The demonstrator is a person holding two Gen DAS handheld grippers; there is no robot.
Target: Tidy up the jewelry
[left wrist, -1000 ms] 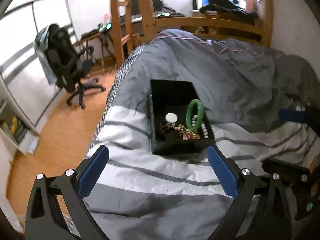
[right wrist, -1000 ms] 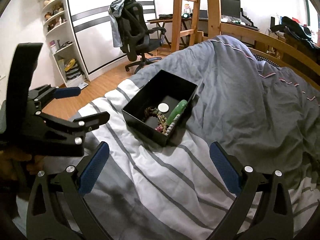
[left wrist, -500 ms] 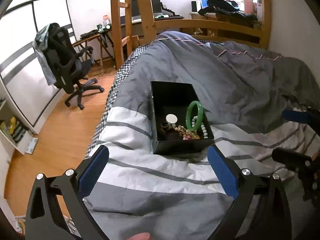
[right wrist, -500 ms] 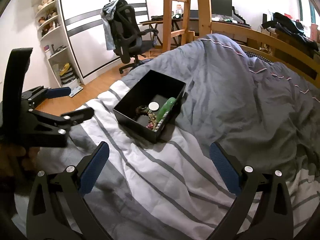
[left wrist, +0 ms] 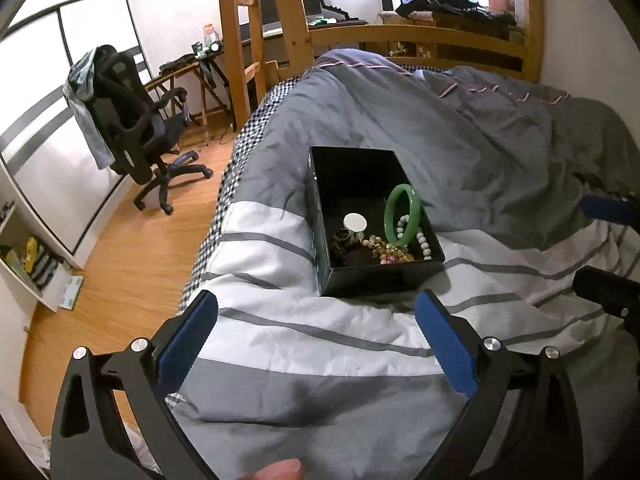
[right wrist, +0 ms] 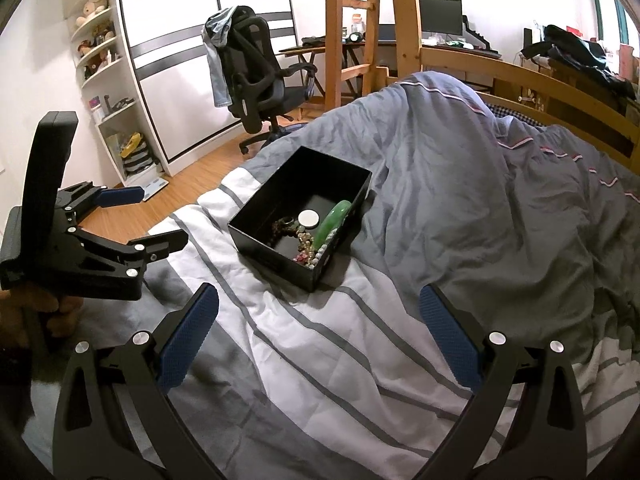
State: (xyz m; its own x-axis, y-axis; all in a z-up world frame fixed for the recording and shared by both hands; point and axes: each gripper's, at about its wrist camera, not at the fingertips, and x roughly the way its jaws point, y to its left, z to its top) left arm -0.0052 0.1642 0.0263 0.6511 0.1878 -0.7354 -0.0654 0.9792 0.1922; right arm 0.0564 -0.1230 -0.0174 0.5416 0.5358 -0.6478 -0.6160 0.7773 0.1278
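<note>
A black open box (left wrist: 320, 216) (right wrist: 276, 256) sits on the striped quilt (left wrist: 304, 344). Inside lie a green bangle (left wrist: 402, 214) (right wrist: 334, 224), a white round disc (left wrist: 355, 223) (right wrist: 309, 218), a pale bead bracelet (left wrist: 420, 236), and gold and dark bead strands (left wrist: 384, 250) (right wrist: 296, 240). My left gripper (left wrist: 316, 334) (right wrist: 136, 216) is open and empty, just short of the box's near wall. My right gripper (right wrist: 320, 330) is open and empty, further back from the box; its fingertips (left wrist: 604, 210) show at the right edge of the left wrist view.
A rumpled grey duvet (right wrist: 480, 184) rises behind and right of the box. The bed edge drops to a wooden floor (left wrist: 120, 248) on the left. A black office chair (right wrist: 256, 84), wooden ladder posts (right wrist: 340, 36), bed rail (left wrist: 420, 36) and white shelves (right wrist: 108, 80) stand around.
Both grippers have drawn back and risen slightly from the box, which now looks smaller and farther in both views. Both stayed open and empty. The jewelry has not moved.
</note>
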